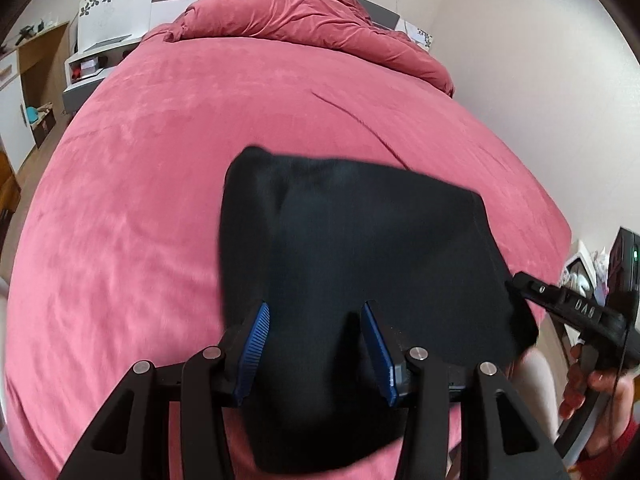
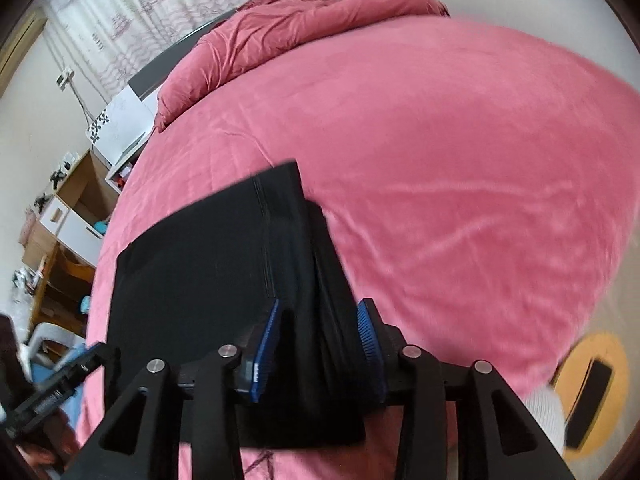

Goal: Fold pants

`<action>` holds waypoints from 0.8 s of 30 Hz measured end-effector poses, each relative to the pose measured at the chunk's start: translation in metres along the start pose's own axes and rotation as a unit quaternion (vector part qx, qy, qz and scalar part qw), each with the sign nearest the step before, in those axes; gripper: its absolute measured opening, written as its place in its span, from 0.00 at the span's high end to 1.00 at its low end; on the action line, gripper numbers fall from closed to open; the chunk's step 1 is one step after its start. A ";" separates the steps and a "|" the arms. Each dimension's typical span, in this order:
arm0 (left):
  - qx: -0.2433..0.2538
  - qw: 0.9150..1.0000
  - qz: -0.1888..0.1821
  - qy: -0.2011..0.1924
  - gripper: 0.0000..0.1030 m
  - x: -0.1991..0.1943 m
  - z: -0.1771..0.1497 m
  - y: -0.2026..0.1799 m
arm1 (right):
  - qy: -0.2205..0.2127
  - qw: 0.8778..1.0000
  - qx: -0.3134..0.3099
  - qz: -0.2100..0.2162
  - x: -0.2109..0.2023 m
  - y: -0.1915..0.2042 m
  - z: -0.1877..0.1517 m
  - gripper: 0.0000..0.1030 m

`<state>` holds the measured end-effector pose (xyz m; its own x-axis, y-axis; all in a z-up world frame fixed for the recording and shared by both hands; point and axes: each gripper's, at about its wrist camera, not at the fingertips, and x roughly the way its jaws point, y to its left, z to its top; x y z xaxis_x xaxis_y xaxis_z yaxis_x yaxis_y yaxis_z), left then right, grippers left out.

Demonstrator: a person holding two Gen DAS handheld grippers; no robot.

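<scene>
The black pants (image 1: 360, 264) are bunched into a folded stack, held over the near part of the pink bed (image 1: 180, 160). My left gripper (image 1: 316, 312) has its blue pads on both sides of a thick bundle of the fabric, gripping its left end. My right gripper (image 2: 320, 312) grips the right end of the pants (image 2: 208, 264) the same way, with fabric between its blue pads. The right gripper also shows in the left wrist view (image 1: 520, 284) at the pants' right edge. The left gripper shows at the lower left of the right wrist view (image 2: 104, 354).
A crumpled pink duvet (image 1: 312, 20) lies at the head of the bed. White bedside units (image 1: 104, 40) and wooden shelves (image 2: 68, 208) stand to the left. A yellow round stool (image 2: 592, 392) is on the floor at the right. The bed (image 2: 460, 160) is otherwise bare.
</scene>
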<state>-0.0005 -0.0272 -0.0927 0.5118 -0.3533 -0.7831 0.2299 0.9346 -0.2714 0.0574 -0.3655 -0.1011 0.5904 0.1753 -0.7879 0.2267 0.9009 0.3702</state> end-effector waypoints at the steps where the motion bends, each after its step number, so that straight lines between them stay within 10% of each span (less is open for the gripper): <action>1: 0.008 1.000 0.003 0.000 0.53 -0.004 -0.009 -0.001 | 0.005 1.000 0.011 0.008 -0.004 -0.005 -0.006 0.58; 8: 0.036 0.999 0.021 0.001 0.51 -0.013 -0.050 -0.009 | 0.049 0.995 0.068 0.054 -0.005 -0.021 -0.033 0.52; 12: 0.031 0.999 0.026 0.001 0.50 -0.013 -0.049 -0.010 | 0.046 0.999 0.012 0.026 -0.009 -0.005 -0.030 0.86; 24: 0.096 0.994 0.049 0.007 0.41 0.001 -0.058 -0.027 | 0.047 0.998 0.038 -0.005 0.005 -0.023 -0.042 0.83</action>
<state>-0.0540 -0.0503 -0.1186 0.5287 -0.2594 -0.8082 0.3340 0.9389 -0.0828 0.0226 -0.3684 -0.1337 0.5133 0.2068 -0.8329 0.2921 0.8705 0.3961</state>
